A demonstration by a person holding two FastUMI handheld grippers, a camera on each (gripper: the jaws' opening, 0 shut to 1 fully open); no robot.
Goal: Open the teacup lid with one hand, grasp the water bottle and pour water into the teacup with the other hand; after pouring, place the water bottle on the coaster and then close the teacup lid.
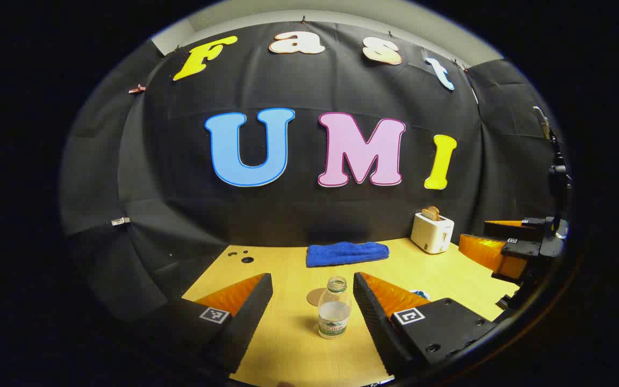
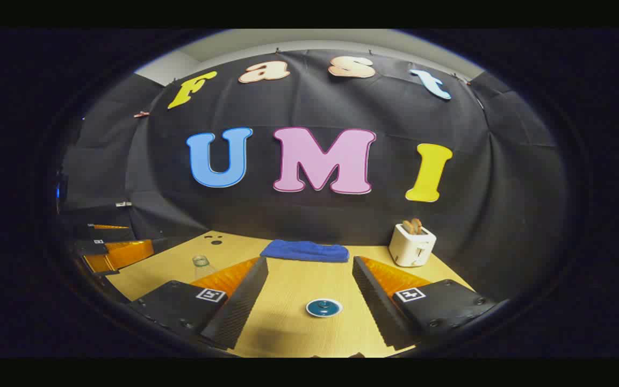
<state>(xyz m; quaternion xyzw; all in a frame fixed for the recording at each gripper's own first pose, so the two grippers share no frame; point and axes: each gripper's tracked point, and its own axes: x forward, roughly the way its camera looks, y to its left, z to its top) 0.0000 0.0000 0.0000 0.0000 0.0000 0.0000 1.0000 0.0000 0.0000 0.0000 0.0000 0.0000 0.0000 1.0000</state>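
A: Where do things stand on the pale wooden tabletop (image 1: 288, 349)?

B: Taking the folded blue cloth (image 1: 347, 253) at the back as the marker: the small clear plastic water bottle (image 1: 335, 307) stands upright in front of it, uncapped, in line with the gap of the left claw (image 1: 312, 303). That claw is spread wide and holds nothing. The round brown coaster (image 1: 316, 296) lies just behind the bottle on its left, partly hidden by it.

A: And the teacup?

B: In the right gripper view, the teal teacup lid with its small knob (image 2: 324, 308) sits in front of the cloth, between the fingers of the right claw (image 2: 309, 293). That one is also released, well short of the lid. The lid looks seated; the cup below is too foreshortened to describe.

A: What's inside the bottle?

B: Water, to roughly half its height. What the cup holds is hidden.

A: How would they handle?

B: The bottle is probably light and thin-walled, so a hard squeeze could dent it and push water out of the open neck. I'd grip mid-body, at the label. The lid looks ceramic: hard, smooth, breakable. I'd pinch the knob.

A: Anything else?

B: A white toaster holding bread (image 2: 411, 244) stands to the right of the cloth.
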